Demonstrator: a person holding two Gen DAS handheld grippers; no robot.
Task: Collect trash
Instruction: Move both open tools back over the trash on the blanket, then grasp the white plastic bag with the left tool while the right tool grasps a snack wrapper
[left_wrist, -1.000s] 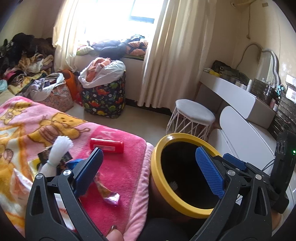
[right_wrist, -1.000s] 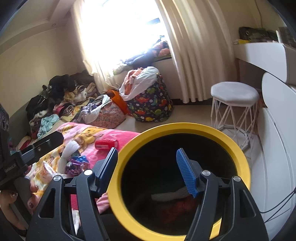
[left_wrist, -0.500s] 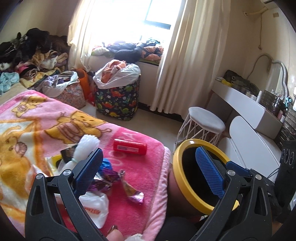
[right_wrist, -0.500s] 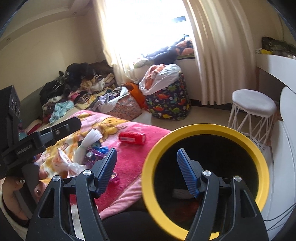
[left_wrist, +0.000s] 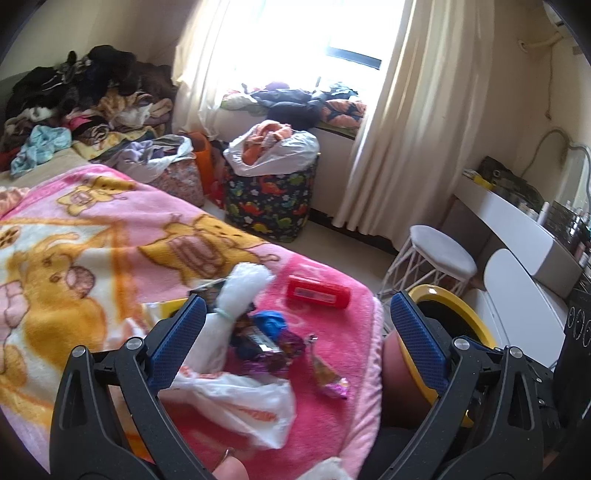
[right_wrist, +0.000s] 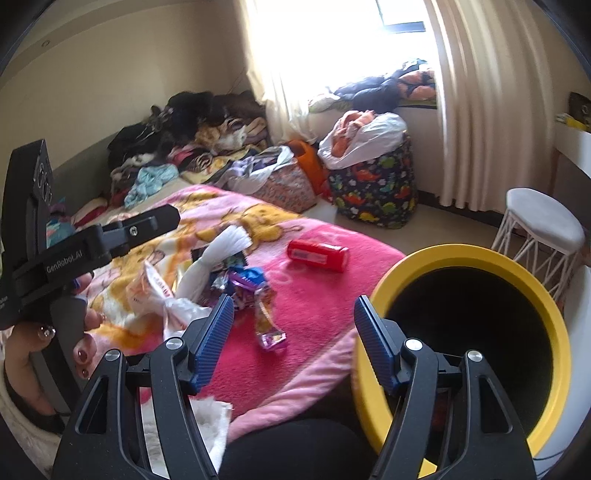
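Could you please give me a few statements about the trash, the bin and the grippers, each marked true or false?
1. The red tube lies on the pink blanket. True.
2. The left hand-held gripper grips a wrapper. False: it is open and holds nothing.
3. The yellow-rimmed bin stands beside the bed's edge. True.
4. The right hand-held gripper is shut. False: its jaws stand apart.
5. The white stool lies tipped over. False: it stands upright.
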